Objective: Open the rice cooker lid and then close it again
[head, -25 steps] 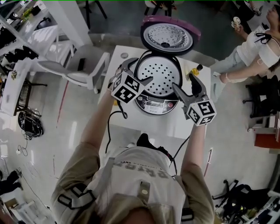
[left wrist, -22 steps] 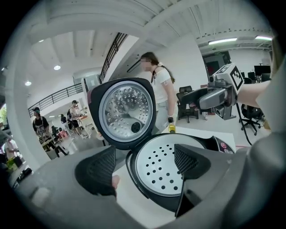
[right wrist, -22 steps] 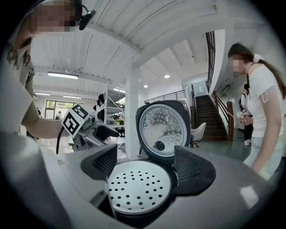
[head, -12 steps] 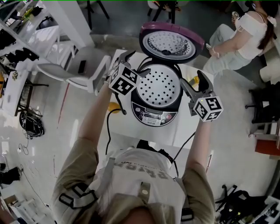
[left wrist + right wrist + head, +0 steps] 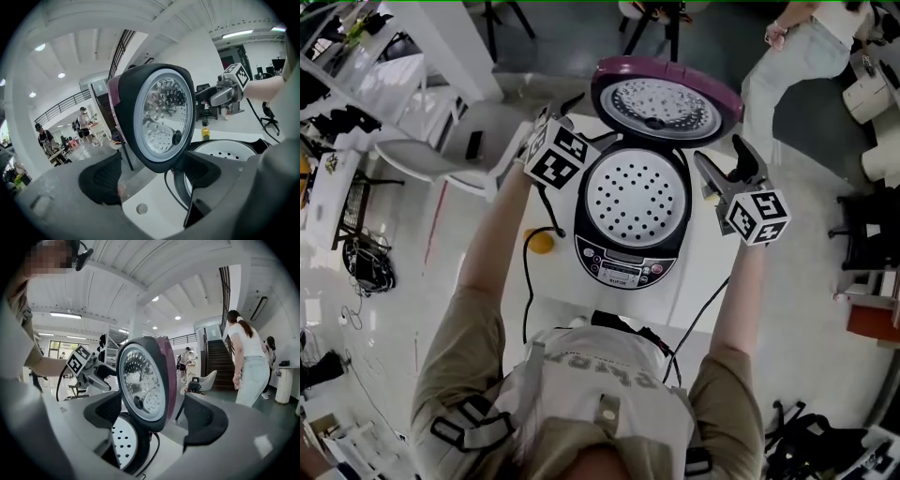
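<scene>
2 hand-held grippers | left hand-held gripper point(image 5: 561, 114): jaws apart, grips nothing | right hand-held gripper point(image 5: 724, 161): jaws apart, grips nothing | lid point(image 5: 666, 94): stands open | rice cooker point(image 5: 623, 267): sits on counter point(image 5: 696, 274)

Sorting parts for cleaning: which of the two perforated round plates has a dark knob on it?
The shiny metal plate inside the raised lid; the white perforated tray in the rice cooker shows only holes.

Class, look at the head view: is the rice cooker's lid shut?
No, the lid stands raised behind the cooker body, exposing the perforated tray inside.
</scene>
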A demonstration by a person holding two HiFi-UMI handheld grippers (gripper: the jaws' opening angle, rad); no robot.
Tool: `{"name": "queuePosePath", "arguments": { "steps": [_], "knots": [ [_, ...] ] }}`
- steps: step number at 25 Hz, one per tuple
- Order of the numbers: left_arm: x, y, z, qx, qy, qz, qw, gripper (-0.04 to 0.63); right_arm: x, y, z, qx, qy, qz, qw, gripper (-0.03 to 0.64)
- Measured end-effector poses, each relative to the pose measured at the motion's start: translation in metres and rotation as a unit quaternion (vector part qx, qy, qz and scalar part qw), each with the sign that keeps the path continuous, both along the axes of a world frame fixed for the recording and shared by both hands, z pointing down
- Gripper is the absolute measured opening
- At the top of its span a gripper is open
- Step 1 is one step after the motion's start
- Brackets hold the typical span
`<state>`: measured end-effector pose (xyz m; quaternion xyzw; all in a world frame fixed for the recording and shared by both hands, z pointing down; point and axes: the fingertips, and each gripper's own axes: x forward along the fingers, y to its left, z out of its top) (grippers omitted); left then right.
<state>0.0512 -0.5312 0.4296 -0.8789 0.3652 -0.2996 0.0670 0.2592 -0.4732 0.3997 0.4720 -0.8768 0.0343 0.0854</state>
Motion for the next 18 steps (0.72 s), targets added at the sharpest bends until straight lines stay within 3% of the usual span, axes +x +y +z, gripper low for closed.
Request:
{"name": "queuePosePath", "arguments": {
  "steps": [18],
  "knots": [
    [0.014, -0.027, 0.003, 0.002, -0.047, 0.044, 0.9979, 0.431, -0.019, -0.042, -0.016, 0.016, 0.016, -0.079, 0.997, 0.436]
  ]
}}
